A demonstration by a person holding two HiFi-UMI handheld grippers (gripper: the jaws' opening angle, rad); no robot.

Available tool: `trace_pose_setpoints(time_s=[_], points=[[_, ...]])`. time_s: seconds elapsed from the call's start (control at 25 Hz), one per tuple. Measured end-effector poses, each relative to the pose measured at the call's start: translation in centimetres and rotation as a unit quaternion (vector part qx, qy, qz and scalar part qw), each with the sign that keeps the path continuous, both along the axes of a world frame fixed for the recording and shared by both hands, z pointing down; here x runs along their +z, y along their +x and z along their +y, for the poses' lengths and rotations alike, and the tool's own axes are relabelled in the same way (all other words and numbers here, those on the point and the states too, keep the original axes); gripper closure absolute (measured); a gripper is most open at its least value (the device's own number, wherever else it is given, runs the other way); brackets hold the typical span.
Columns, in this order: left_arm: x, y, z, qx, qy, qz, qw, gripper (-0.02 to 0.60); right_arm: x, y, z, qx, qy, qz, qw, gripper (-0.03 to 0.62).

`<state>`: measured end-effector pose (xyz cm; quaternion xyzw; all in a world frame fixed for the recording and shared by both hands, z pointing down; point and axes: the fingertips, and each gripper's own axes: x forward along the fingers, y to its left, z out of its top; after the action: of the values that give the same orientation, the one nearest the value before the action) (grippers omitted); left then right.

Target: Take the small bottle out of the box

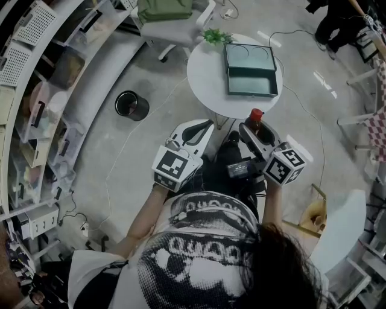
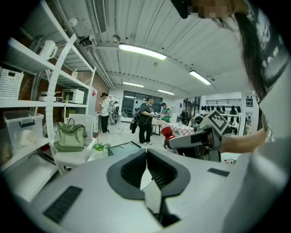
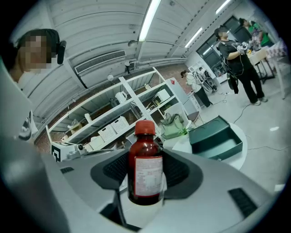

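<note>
Dark amber glass with a red cap: the small bottle [image 3: 145, 157] is out of the box and up in the air. The right tongs [image 1: 256, 131] pinch it by the lower body, one ribbed pad on each side. The bottle stands upright between them, its pale label facing the right gripper view. From the head view it hangs just over the near edge of the round white tabletop [image 1: 205, 75], between the person and the box.

The box [image 1: 252, 90] is dark green and lies open on the right half of the tabletop, close to the right edge. Its lid is folded back toward the far edge, with two round hollows in the lid's lining. The lower tray looks bare.

Over to the left tongs [image 2: 146, 152]. They are pressed together at the tips with nothing between the pads, and they hover beside the right tongs on the near side of the tabletop, apart from them.

A small green plant [image 1: 216, 36] sits at the far edge of the tabletop. Beyond it is a white chair [image 1: 181, 27] carrying a green bag [image 1: 164, 8]. A black bin [image 1: 131, 105] stands on the floor to the left, near the long white shelves [image 1: 36, 90]. People stand at the back of the room in the left gripper view.
</note>
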<state>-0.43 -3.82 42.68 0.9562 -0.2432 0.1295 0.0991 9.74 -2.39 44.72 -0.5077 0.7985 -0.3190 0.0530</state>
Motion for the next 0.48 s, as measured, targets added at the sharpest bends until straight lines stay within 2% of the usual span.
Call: trace_pose_setpoints(time_s=[0.48], points=[[-0.1,0.0,0.25,0.005,0.006,-0.001,1.0,0.568,-0.07,0.89,0.34,0.006,0.002,0.019,1.0,0.37]])
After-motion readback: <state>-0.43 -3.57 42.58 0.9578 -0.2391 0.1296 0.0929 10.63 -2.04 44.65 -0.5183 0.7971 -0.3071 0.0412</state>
